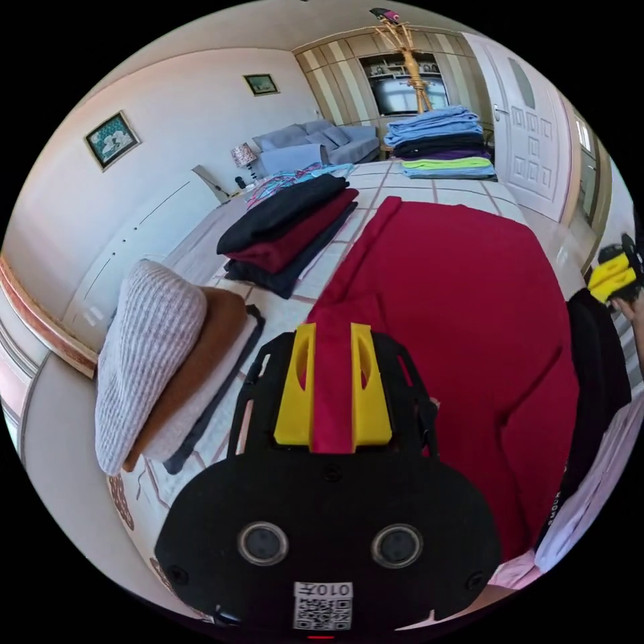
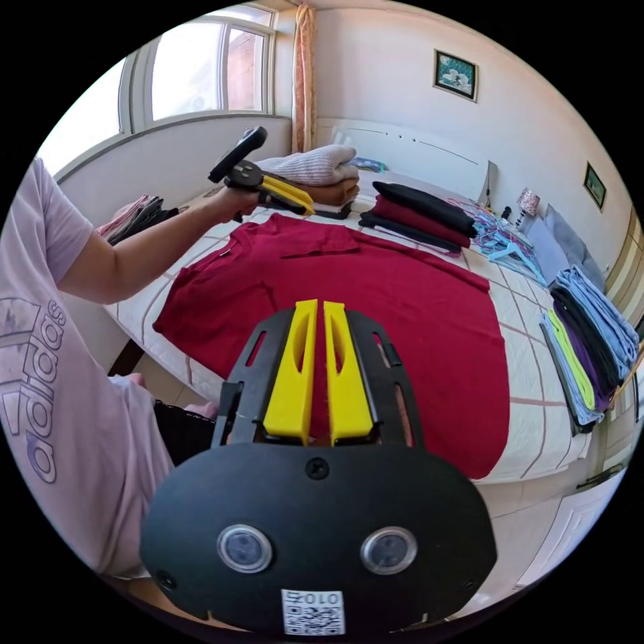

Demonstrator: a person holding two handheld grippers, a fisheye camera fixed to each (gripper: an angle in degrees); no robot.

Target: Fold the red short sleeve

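The red short sleeve shirt (image 1: 463,288) lies spread flat on the bed (image 2: 530,376). In the left gripper view my left gripper (image 1: 333,329) has a strip of the red fabric filling the gap between its yellow jaws, at one edge of the shirt. From the right gripper view, a hand holds that left gripper (image 2: 305,201) at the shirt's (image 2: 376,302) far edge by the shoulder. My right gripper (image 2: 315,307) hovers over the near part of the shirt, jaws nearly together with nothing between them. The right gripper (image 1: 614,275) also shows at the right edge.
Folded stacks ring the shirt: grey and brown knits (image 2: 315,168), a black and maroon pile (image 2: 416,211), and a blue, green and purple pile (image 2: 590,335). Hangers (image 2: 503,245) lie near the headboard. A person in a pink T-shirt (image 2: 60,376) stands at the bed's side.
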